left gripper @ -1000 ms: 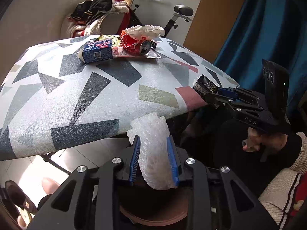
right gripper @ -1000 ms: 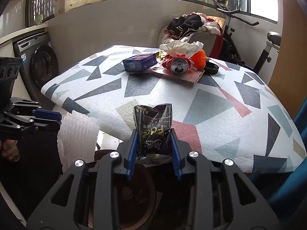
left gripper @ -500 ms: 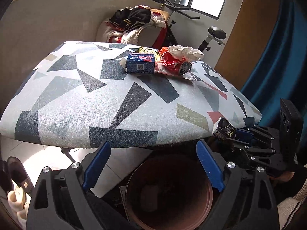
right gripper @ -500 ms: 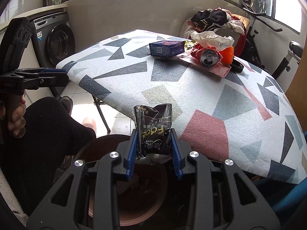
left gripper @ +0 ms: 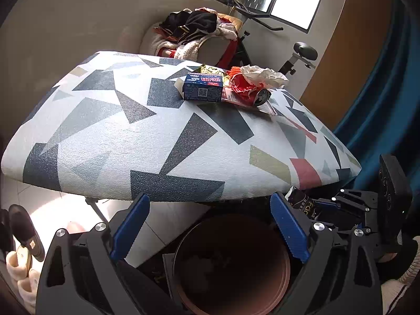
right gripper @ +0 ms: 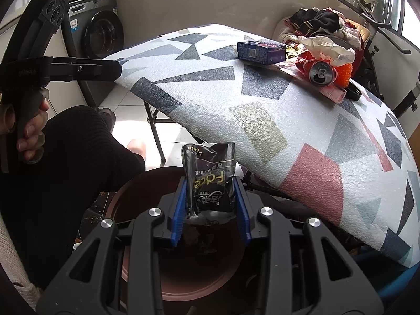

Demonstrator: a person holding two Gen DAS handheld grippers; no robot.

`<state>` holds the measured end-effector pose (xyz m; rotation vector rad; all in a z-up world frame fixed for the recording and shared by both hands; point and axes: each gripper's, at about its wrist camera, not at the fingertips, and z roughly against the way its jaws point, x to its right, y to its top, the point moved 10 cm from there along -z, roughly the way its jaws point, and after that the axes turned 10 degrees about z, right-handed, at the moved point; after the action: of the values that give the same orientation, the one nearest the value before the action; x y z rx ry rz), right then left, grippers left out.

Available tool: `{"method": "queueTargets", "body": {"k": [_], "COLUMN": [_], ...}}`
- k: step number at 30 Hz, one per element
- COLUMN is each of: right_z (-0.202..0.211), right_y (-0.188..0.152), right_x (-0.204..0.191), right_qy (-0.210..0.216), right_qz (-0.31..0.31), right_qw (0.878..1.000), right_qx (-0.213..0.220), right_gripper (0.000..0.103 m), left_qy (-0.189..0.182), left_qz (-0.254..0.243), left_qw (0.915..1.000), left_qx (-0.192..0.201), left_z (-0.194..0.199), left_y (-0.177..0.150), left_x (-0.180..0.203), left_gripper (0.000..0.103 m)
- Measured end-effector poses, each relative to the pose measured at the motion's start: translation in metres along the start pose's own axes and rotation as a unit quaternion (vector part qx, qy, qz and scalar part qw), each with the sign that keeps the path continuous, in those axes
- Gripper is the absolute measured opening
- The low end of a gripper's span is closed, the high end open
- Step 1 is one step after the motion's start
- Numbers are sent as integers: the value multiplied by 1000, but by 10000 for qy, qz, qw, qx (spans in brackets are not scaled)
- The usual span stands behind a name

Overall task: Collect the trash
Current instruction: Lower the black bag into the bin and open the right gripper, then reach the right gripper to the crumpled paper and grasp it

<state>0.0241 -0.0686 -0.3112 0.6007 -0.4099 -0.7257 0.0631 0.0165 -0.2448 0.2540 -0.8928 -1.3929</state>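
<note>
Shoes [left gripper: 25, 232] sit at 8 o'clock in the left wrist view, on the pale floor [left gripper: 52, 204] beside the table leg. Rightward, the left gripper [left gripper: 210, 225] hangs with its blue pads [left gripper: 130, 225] spread wide and nothing between them, directly above the brown bin [left gripper: 231, 265], whose dark inside holds scraps too dim to name. Above the gripper the patterned table [left gripper: 131, 141] fills the middle; at 12 o'clock on it lies a blue box [left gripper: 203, 89], touching a red can [left gripper: 258, 95] on its side, with crumpled white paper [left gripper: 262, 74] on top of the can. Beyond them are a chair heaped with clothes [left gripper: 194, 26] and an exercise bike [left gripper: 299, 52]. At 4 o'clock the right gripper [left gripper: 302, 204] shows, just beside the bin's rim, with the black wrapper [left gripper: 302, 202] in it.

In the right wrist view, a hand [right gripper: 29, 131] at 9 o'clock grips the left gripper's handle, its fingers pointing right toward the table edge; a washer [right gripper: 102, 34] stands behind. A dark-clad knee [right gripper: 78, 157] sits at 8 o'clock. At centre the right gripper [right gripper: 210, 204] is closed partway, pads pressed against both sides of the wrapper [right gripper: 210, 181], which stands upright over the bin [right gripper: 136, 191]. To the right the table [right gripper: 315, 144] slopes away; box [right gripper: 261, 50], can [right gripper: 320, 72] and paper [right gripper: 325, 48] cluster at 1 o'clock, an orange spiky ball [right gripper: 344, 72] just beside the can.
</note>
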Motion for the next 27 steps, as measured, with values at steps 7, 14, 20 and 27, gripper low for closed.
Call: {"method": "queueTargets", "body": {"k": [7, 14, 20, 27], "right_z": [-2, -1, -1, -1], "right_y": [-1, 0, -2, -4], "right_x": [4, 12, 24, 30], "right_qy": [-128, -339, -426, -469], "right_qz": [-18, -102, -347, -480], "right_qw": [9999, 9994, 9985, 9977], "right_qx": [-70, -50, -49, -43], "right_gripper": [74, 96, 97, 97], "left_qy": [7, 43, 47, 42], "left_qz": [42, 84, 94, 86], "left_qw": [10000, 10000, 9999, 9999], "left_qx": [-5, -23, -50, -57], "left_z": [0, -2, -4, -4], "left_y": [0, 1, 0, 0], "left_x": [-2, -3, -4, -3], "left_gripper": [91, 91, 91, 91]}}
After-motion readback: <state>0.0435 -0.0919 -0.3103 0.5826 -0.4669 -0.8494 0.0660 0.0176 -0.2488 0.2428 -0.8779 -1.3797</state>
